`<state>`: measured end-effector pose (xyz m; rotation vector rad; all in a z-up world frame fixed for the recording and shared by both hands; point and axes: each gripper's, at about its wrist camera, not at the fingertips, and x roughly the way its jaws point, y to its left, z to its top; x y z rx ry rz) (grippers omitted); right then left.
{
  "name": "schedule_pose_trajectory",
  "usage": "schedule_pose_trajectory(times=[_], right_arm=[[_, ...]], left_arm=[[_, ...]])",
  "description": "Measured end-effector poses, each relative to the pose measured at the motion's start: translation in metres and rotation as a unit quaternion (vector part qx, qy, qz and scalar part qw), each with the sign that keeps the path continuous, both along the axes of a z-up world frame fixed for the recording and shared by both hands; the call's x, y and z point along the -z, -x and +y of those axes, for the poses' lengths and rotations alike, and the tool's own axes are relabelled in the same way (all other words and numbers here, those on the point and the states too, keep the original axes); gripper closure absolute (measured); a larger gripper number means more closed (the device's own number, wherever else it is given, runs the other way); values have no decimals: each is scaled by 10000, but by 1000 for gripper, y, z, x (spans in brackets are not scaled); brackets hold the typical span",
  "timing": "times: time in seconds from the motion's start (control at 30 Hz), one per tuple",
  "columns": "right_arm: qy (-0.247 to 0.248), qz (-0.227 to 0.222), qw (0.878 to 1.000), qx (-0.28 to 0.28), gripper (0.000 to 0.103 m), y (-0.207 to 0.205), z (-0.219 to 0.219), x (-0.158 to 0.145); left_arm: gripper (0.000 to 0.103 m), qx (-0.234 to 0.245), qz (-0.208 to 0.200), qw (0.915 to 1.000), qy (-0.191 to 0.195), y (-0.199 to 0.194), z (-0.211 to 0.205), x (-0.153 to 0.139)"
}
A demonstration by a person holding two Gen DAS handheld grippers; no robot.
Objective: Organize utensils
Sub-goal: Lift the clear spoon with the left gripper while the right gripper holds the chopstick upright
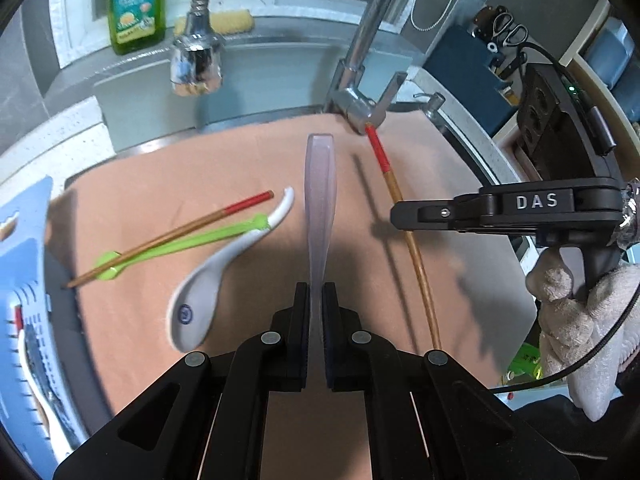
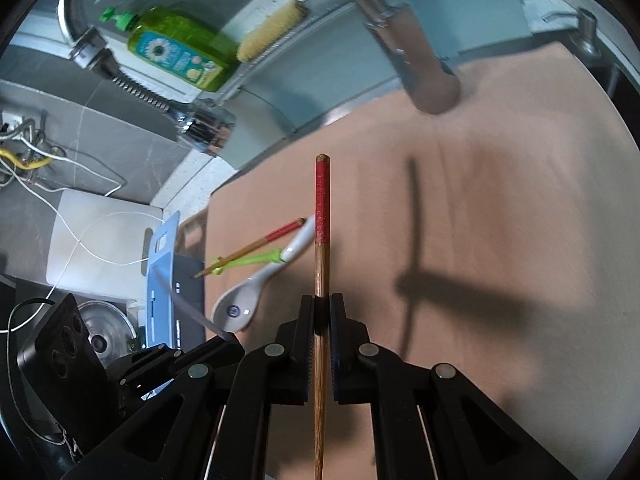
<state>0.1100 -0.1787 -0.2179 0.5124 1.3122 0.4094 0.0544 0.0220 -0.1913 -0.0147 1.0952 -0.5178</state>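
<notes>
My left hand-held gripper (image 1: 316, 300) is clamped on a translucent, frosted utensil handle (image 1: 319, 200), its long axis running straight away from me toward the sink (image 1: 256, 92), lifted above the peach mat (image 1: 180, 184). My right hand-held gripper (image 2: 322, 312) is closed on a wooden chopstick (image 2: 321, 240), red-painted end pointing forward and away, bare wood running back between the jaws, also clear of the mat. Down on the mat near its left edge lie the second red-tipped chopstick (image 1: 172, 238), a green utensil (image 1: 180, 244) and a white ceramic soup spoon (image 1: 212, 280), all angled diagonally, the chopstick crossing the green one. The spoon's bowl faces my way, handle toward the mat's far side. A blue slotted tray (image 1: 28, 280) sits just beside the mat's left edge.
</notes>
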Motion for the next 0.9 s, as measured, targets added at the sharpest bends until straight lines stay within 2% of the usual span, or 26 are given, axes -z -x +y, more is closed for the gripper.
schedule_pose_trajectory(times=[0.3,0.67,0.9], right_arm=[[-65,-101,9996,-249,97,-4,28,-10],[-125,-156,9975,-683,97,-5,67,-16],[-294,-221,9939,-1043,97,-1,102,-28]], left_arm=[[99,-218,-346,9992,44,7,23,-26],[99,-443,-531,9976,63,20,47,-45],[100,-795,-677,9945,-32,38,87,-57]])
